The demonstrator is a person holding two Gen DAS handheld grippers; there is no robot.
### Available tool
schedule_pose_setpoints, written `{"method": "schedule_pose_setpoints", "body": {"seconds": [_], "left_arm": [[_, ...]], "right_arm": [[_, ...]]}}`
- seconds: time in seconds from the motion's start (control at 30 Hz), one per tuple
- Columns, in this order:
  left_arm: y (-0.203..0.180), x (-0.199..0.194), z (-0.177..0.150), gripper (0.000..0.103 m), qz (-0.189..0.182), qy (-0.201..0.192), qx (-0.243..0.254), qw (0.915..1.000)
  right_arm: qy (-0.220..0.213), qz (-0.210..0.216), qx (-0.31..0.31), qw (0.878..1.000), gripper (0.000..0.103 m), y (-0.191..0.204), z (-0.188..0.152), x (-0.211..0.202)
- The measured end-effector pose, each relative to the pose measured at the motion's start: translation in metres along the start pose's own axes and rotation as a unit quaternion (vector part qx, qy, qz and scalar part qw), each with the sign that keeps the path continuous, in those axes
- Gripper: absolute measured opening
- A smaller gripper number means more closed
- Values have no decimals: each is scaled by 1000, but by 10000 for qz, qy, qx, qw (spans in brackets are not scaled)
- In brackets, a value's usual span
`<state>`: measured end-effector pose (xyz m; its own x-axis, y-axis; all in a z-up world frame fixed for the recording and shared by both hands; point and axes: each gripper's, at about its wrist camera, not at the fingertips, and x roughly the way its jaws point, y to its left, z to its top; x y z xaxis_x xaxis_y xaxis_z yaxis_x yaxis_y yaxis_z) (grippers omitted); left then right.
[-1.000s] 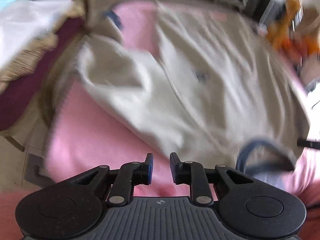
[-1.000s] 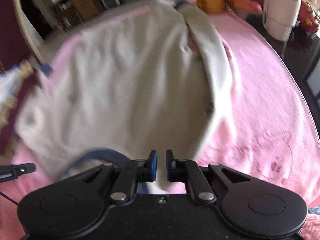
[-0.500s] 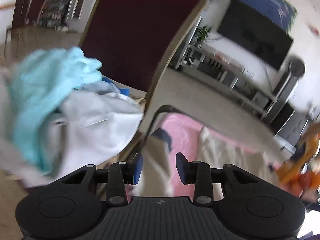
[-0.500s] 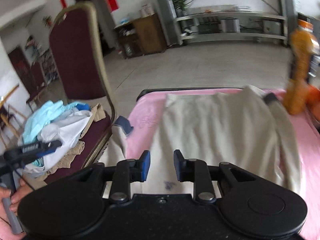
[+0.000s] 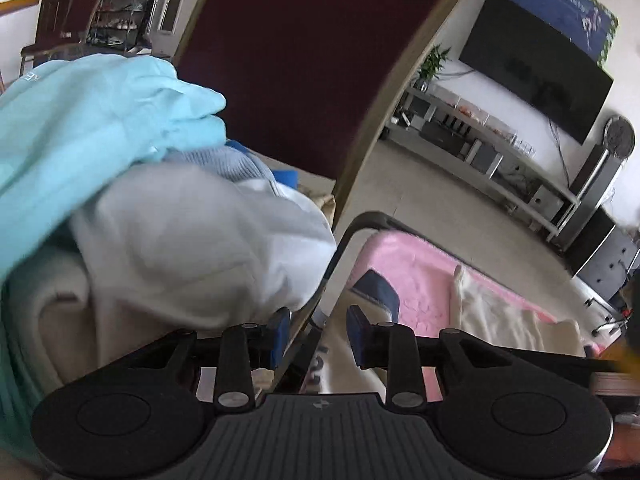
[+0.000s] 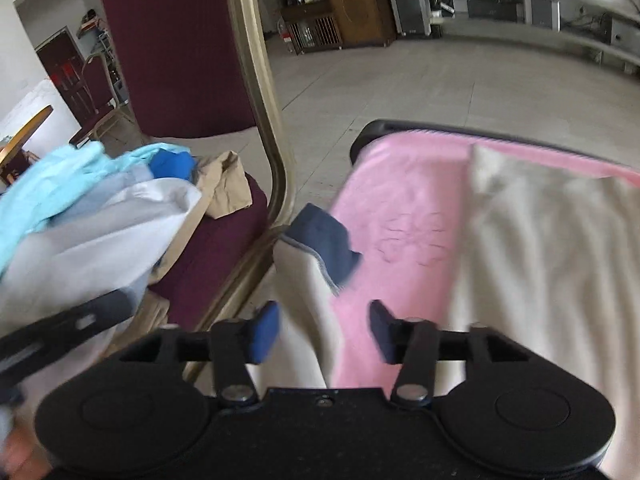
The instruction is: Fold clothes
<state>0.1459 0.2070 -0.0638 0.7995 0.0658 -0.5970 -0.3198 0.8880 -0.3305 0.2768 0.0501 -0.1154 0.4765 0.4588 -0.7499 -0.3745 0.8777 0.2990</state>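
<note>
Your right claw (image 6: 324, 330), empty and opening, pointed at the cream garment's (image 6: 552, 256) sleeve (image 6: 304, 280) hanging lengthwise over the worktop's (image 6: 404, 208) left edge. Your left claw (image 5: 318, 332), empty and narrowing, stood nearer the chair's (image 5: 304, 60) clothes pile (image 5: 180, 232).

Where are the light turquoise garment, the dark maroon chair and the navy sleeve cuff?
light turquoise garment (image 5: 92, 120), left wrist view, its bunched middle
dark maroon chair (image 5: 312, 60), left wrist view, backrest
navy sleeve cuff (image 6: 324, 240), right wrist view, cuff face
</note>
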Motion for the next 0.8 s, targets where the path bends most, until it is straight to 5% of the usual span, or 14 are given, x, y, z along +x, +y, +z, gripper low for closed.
{"method": "schedule_pose_setpoints", "body": {"seconds": [0.13, 0.23, 0.33, 0.47, 0.6, 0.8], "left_arm": [[8, 5, 5, 32, -144, 75, -178, 9997], [12, 8, 6, 34, -344, 181, -268, 9989], [21, 7, 9, 41, -773, 286, -530, 9952], [35, 4, 13, 48, -1511, 381, -921, 9835], [54, -2, 16, 64, -2530, 402, -1333, 9574], [57, -17, 16, 67, -3103, 237, -1110, 9439]], "right_arm": [[121, -309, -1, 9995, 60, 9, 5, 50], [141, -510, 113, 9985, 5, 9, 3, 64], [-363, -452, -423, 9974, 4, 21, -3, 27], [-1020, -283, -1637, 9808, 4, 39, -18, -48], [-1216, -95, -2229, 9672, 4, 45, -35, -107], [-1164, 189, -2867, 9507, 4, 60, -58, -151]]}}
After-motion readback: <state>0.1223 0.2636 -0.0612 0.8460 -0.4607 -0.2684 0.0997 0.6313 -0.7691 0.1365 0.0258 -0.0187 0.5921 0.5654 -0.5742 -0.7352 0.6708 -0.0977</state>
